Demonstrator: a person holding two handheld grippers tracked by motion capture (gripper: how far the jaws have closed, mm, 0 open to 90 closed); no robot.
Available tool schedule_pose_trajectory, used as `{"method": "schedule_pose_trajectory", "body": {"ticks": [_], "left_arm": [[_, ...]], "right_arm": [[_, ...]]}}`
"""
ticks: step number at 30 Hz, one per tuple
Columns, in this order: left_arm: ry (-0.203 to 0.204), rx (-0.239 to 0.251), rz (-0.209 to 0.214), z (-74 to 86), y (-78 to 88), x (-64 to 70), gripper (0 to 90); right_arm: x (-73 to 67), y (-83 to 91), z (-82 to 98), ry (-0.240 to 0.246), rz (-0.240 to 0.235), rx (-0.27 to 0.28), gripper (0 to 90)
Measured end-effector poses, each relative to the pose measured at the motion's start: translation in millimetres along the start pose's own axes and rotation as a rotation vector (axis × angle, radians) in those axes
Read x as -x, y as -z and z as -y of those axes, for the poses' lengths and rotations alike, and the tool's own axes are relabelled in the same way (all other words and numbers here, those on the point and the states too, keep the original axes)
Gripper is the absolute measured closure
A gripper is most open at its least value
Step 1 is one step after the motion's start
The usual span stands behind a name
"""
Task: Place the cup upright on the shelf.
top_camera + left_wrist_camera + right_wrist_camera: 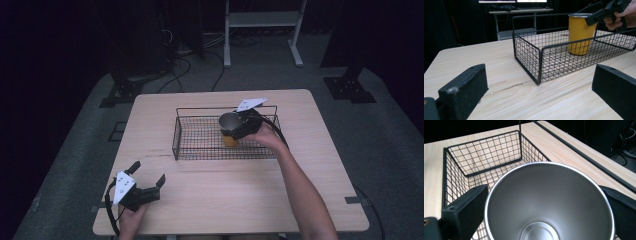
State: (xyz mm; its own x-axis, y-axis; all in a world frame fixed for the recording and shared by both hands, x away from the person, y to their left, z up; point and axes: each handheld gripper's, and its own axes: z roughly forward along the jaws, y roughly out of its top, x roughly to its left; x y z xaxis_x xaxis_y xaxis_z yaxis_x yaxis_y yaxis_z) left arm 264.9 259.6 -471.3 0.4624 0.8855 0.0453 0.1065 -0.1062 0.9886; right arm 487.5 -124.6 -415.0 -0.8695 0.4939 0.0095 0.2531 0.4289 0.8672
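Placing or lifting the yellow metal cup with a bare steel inside (229,131); which of the two I can't tell from these frames. The cup stands upright in the black wire mesh basket (192,150), toward its right half, base apparently on the basket floor in the left gripper view. The right gripper (239,126) straddles the cup near its rim, one jaw on either side; in the right gripper view the jaws look to be against the cup wall, so I judge it clamped on the cup. The left gripper (148,175) sits idle at the near left of the light wooden worktop (300,165), jaws spread wide, holding nothing. Next move: if placing, release and withdraw straight up, clear of the basket's top rail; if lifting, keep the cup upright.
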Motion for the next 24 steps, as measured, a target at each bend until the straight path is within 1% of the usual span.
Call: {"method": "schedule_pose_trajectory", "body": {"ticks": [8,14,17,19,20,24], "left_arm": [[0.0,-0.001,-0.002,-0.1,-0.3,0.1,0.0],[-0.002,-0.004,-0.002,-0.2,-0.7,0.1,0.0],[-0.001,-0.003,-0.002,-0.1,-0.7,0.0,0.0],[-0.001,-0.003,-0.001,-0.1,-0.8,0.0,0.0],[-0.001,-0.003,-0.001,-0.1,-0.8,-0.1,0.0],[-0.002,-0.003,-0.001,-0.1,-0.8,0.1,0.0]], "right_arm": [[-0.2,2.6,-1.9,0.001,0.008,0.023,0.0],[1.7,5.4,-2.7,-0.009,0.022,0.044,0.0],[2.4,7.1,-3.4,-0.013,0.021,0.055,0.0],[2.6,9.1,-4.3,-0.018,0.019,0.067,0.0],[3.1,12.0,-5.8,-0.02,0.021,0.083,0.0],[3.4,17.7,-8.5,-0.022,0.026,0.1,0.0]]}}
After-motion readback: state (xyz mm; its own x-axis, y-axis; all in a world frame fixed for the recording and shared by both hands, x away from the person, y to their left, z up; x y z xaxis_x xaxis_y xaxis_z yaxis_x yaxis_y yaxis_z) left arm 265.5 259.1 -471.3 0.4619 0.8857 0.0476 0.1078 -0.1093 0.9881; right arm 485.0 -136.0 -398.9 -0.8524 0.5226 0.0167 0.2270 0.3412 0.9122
